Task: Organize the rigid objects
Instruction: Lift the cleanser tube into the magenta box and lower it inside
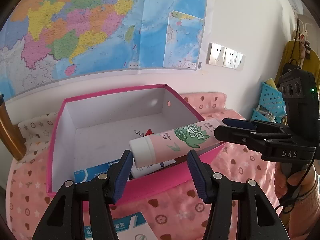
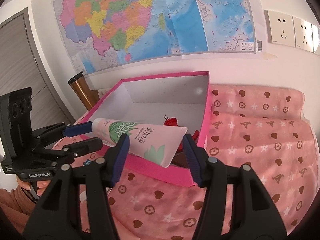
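A pink hand-cream tube (image 1: 176,142) with a white cap and green leaf print hangs tilted over the front corner of an open pink box (image 1: 160,182). My right gripper (image 2: 156,140) is shut on the tube's (image 2: 144,142) flat crimped end; in the left wrist view it (image 1: 220,127) comes in from the right. My left gripper (image 1: 160,156) stands open. The white cap lies at the tip of its left finger and well apart from the right one. In the right wrist view it (image 2: 94,132) reaches in from the left at the cap end.
Inside the box (image 2: 156,172) lie blue-and-white cartons (image 1: 96,172) and a red item (image 2: 170,122). Another blue-and-white carton (image 1: 128,226) lies on the pink patterned cloth (image 2: 260,140). A gold flask (image 2: 82,92) stands left of the box, and a blue basket (image 1: 270,100) at the far right. A wall with a map is behind.
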Tool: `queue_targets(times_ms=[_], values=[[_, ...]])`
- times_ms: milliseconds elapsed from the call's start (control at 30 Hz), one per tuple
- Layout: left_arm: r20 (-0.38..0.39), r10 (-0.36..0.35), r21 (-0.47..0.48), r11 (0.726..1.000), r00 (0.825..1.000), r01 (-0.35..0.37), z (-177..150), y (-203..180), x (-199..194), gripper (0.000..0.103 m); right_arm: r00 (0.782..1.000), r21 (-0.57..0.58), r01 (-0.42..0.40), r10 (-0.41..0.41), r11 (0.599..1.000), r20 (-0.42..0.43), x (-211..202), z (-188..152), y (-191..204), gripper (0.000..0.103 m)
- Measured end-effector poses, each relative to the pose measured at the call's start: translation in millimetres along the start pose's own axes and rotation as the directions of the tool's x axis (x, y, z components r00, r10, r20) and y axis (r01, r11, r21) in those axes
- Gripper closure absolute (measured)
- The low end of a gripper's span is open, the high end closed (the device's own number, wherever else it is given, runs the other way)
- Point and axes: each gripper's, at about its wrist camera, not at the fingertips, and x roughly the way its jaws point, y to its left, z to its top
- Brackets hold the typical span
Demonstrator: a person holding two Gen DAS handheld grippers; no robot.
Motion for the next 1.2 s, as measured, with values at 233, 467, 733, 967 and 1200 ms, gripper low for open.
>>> queue_targets(times_ms=[233,467,733,967,1200], values=[[-0.013,0.004,-0.001,1.000,1.000,-0.004,1.1,1.6,7.3,0.046,1.000,0.002,0.003,-0.003,1.000,-0.006,4.0,-0.2,-3.3,0.045],[-0.027,0.011,0.005,1.000,1.000,-0.011,2.8,2.6,13.5,0.046,1.000,-0.001,0.015,-0.015,1.000,-0.018,10.1,0.6,-5.1,0.045],[-0.041,0.014,-0.008,1.000,0.999,-0.015,1.7,6.2,21.6,0.046,0.999,0.002,0.020,-0.020,1.000,-0.033,17.5,0.9,-7.4,0.045],[-0.058,0.022,-0.014,1.000,0.998,-0.022,1.1,9.5,30.4,0.046,0.999,0.004,0.023,-0.022,1.000,-0.042,23.0,2.0,-9.5,0.045],[-0.076,0.033,-0.023,0.999,0.997,-0.034,1.5,14.6,40.7,0.046,0.998,-0.004,0.037,-0.037,0.999,-0.054,29.6,2.5,-7.7,0.045]])
